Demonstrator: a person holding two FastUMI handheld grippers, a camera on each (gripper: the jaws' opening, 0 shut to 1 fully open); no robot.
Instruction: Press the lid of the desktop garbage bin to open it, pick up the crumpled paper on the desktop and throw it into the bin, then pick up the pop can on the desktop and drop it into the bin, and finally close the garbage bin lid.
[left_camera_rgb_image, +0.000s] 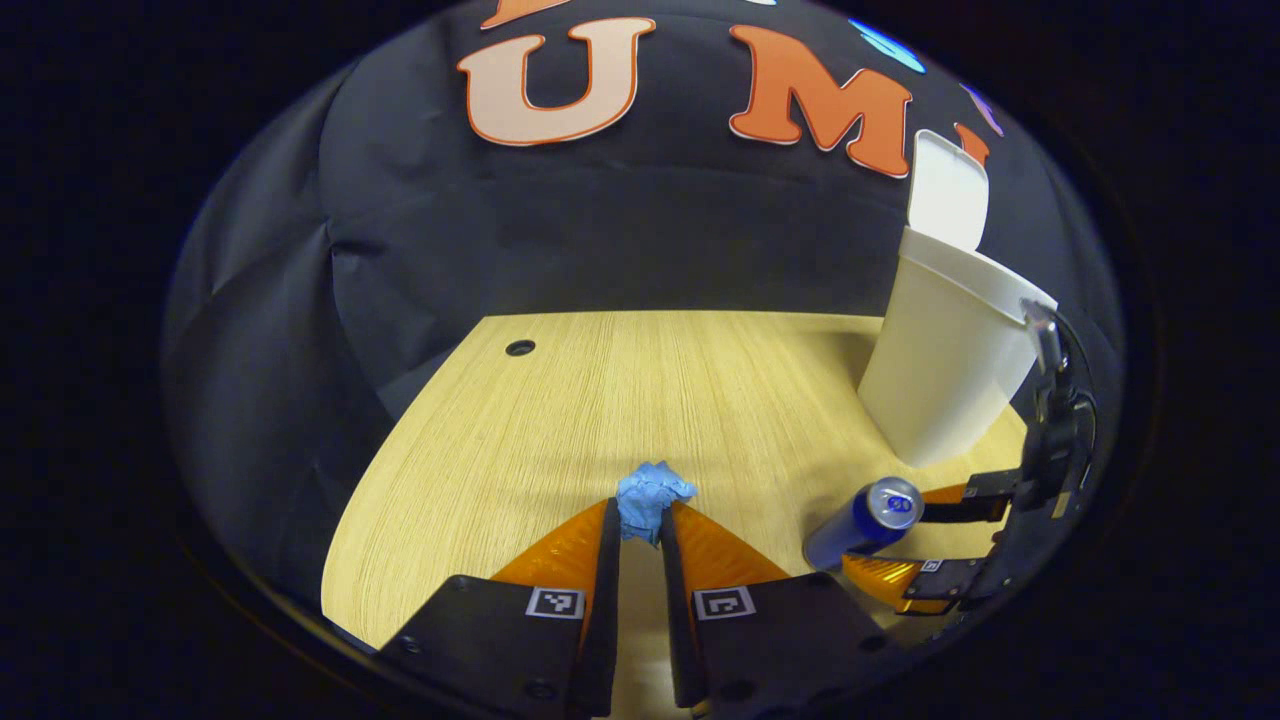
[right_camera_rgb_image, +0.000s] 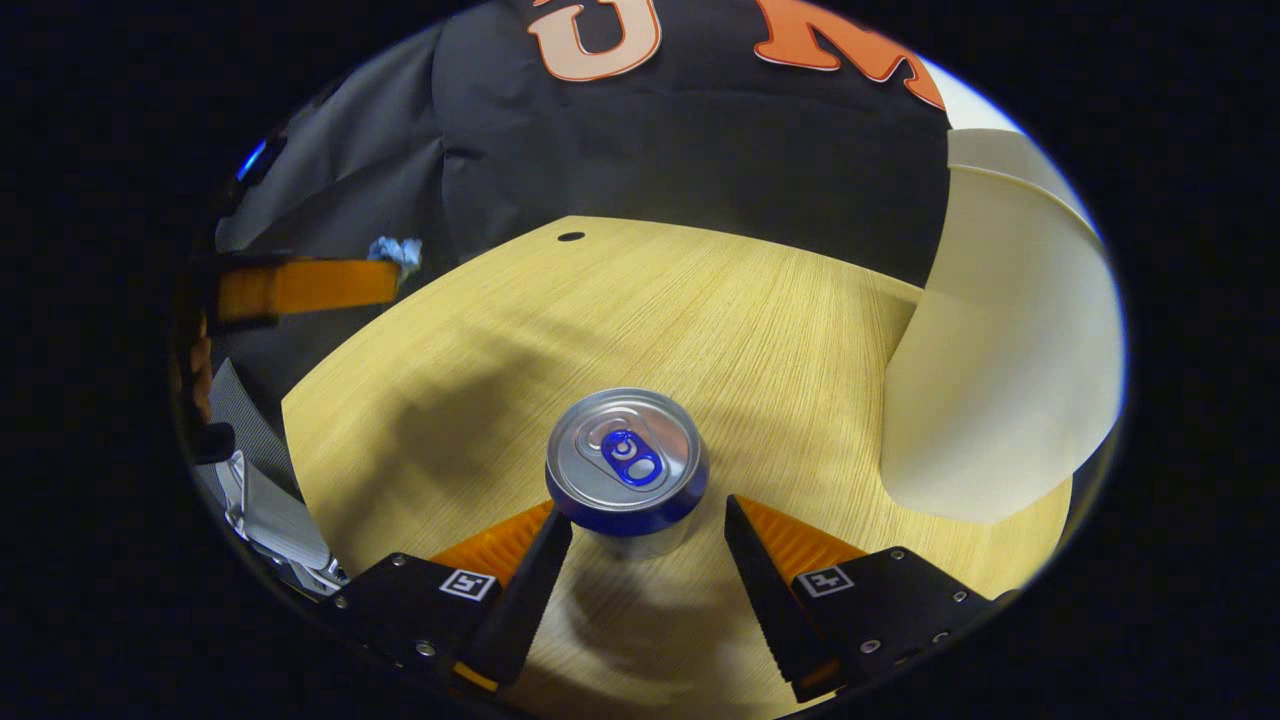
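My left gripper (left_camera_rgb_image: 640, 525) is shut on the blue crumpled paper (left_camera_rgb_image: 652, 497), which sticks out past its fingertips above the wooden desktop (left_camera_rgb_image: 600, 400). In the right gripper view, that gripper (right_camera_rgb_image: 385, 268) hangs raised at the far left with the paper (right_camera_rgb_image: 396, 250). The blue pop can (right_camera_rgb_image: 628, 465) stands upright on the desk, silver top facing up. My right gripper (right_camera_rgb_image: 648, 515) is open, one finger on each side of the can. The white bin (left_camera_rgb_image: 945, 370) stands at the right with its lid (left_camera_rgb_image: 948, 190) tipped up and open.
The bin's wall (right_camera_rgb_image: 1000, 400) rises close to the right of the can. A small round hole (left_camera_rgb_image: 520, 347) sits in the desk's far left corner. Black cloth backs the desk. A hand (right_camera_rgb_image: 200, 370) holds the left gripper at the left edge.
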